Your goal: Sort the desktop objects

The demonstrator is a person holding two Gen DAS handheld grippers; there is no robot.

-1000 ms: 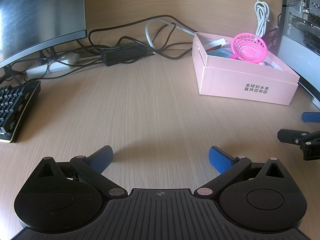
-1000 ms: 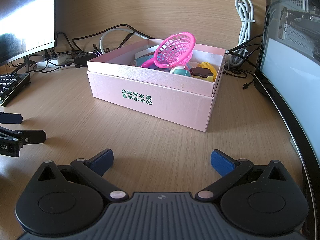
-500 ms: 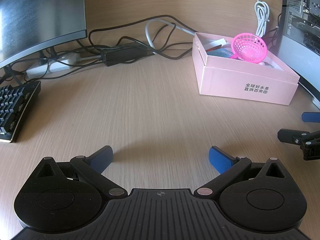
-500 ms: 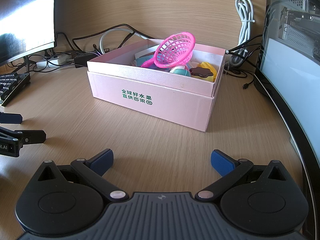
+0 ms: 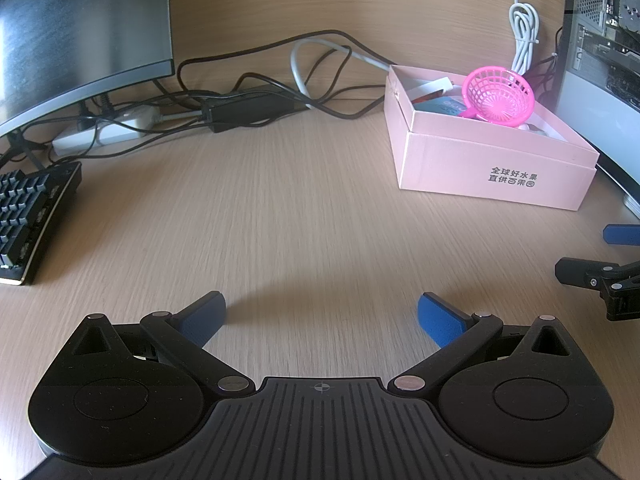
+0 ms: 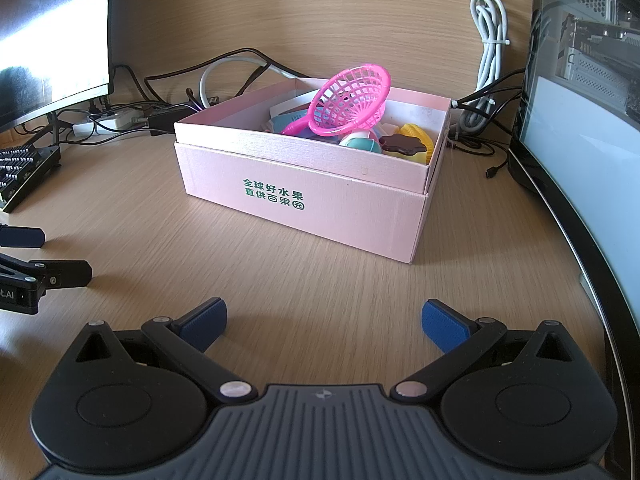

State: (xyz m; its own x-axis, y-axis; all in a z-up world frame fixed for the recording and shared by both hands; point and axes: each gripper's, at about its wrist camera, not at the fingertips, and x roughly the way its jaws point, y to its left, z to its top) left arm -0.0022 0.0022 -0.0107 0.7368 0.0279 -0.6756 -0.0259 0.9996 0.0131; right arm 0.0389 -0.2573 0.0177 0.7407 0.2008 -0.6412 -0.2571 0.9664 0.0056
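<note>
Both the left gripper and right gripper are resting wide open, gripping nothing — the toys are sitting at twelve o'clock inside the pink box, seemingly already sorted.

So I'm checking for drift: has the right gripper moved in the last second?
No. In its own view the right gripper sits just as far from the pink box.

— Where's the pink box?

— Mid-frame in the right wrist view, open, green print on its front wall.

— Inside?

— A pink mesh basket tilted on top; beside it a teal ball, a brown-topped toy, something yellow.
</note>
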